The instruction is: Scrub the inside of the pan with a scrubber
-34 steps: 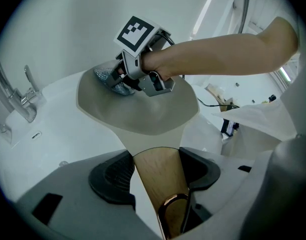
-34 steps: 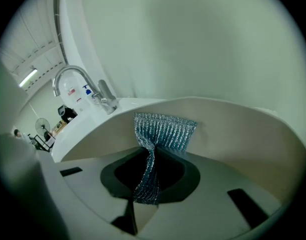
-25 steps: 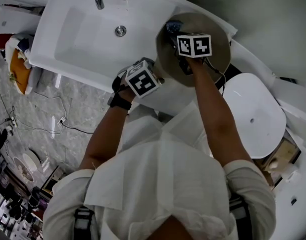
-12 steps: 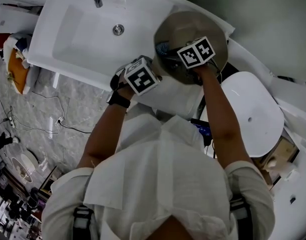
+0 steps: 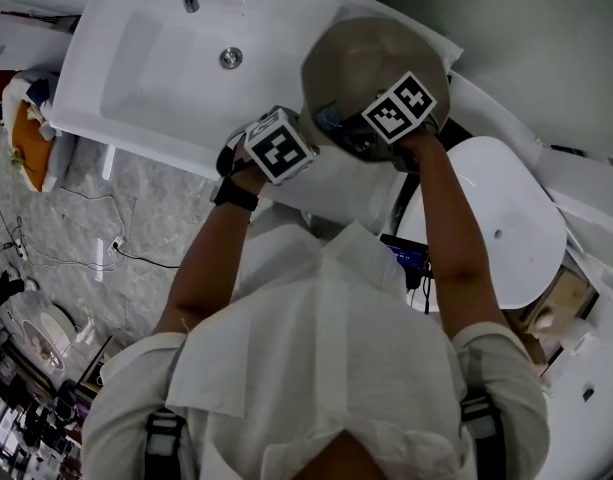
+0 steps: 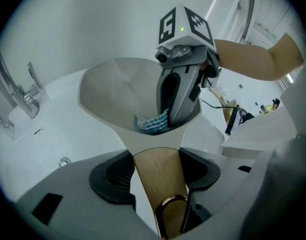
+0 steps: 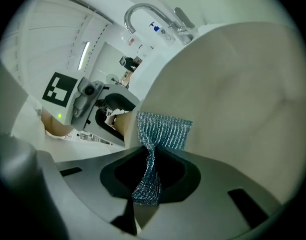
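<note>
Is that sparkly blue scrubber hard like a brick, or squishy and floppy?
Probably floppy: the scrubber is squeezed thin and twisted where the right gripper pinches it, then fans out. Likely light too, since that narrow pinch holds it up. Its knitted mesh looks rough, so it probably won't slide easily on the pan.
</note>
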The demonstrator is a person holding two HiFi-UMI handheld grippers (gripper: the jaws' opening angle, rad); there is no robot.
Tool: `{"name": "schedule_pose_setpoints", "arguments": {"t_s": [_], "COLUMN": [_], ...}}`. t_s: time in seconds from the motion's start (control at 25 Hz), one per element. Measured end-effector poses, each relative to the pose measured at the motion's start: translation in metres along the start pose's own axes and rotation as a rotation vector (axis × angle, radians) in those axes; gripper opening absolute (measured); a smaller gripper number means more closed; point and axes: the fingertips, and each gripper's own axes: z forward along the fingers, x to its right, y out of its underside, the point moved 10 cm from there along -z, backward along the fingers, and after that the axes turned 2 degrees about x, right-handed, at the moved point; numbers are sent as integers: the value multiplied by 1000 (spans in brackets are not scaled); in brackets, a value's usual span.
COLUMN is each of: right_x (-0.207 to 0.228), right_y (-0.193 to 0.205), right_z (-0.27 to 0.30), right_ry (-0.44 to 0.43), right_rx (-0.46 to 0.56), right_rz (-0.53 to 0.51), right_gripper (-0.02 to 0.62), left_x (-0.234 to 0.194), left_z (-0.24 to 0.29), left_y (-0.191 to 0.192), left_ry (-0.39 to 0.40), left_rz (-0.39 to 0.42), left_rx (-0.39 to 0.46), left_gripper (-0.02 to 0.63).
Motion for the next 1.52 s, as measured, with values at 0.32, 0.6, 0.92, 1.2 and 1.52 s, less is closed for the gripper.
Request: {"name": "schedule_pose_setpoints", "arguments": {"t_s": [0.32, 0.6, 0.92, 1.2, 1.52], "right_x": [-3, 17, 49, 71, 87], "right_y": [11, -25, -64, -73, -68], "right_z": [-7, 11, 0, -22, -42], "right_ry": [-1, 116, 304, 440, 580], "right_rx": [-86, 199, 456, 646, 748], "right_rz": [-31, 40, 162, 300, 386], "right_gripper": [54, 54, 54, 54, 54], "left_x": [0, -3, -3, -2, -3], "left_z": [-1, -1, 1, 1, 1], "left_y": [0, -2, -3, -3, -3], "left_ry": [-6, 16, 19, 23, 26], "left_rz": [11, 28, 27, 14, 8], "left_rx": [-9, -23, -23, -14, -21], "left_gripper": [276, 276, 276, 276, 276]}}
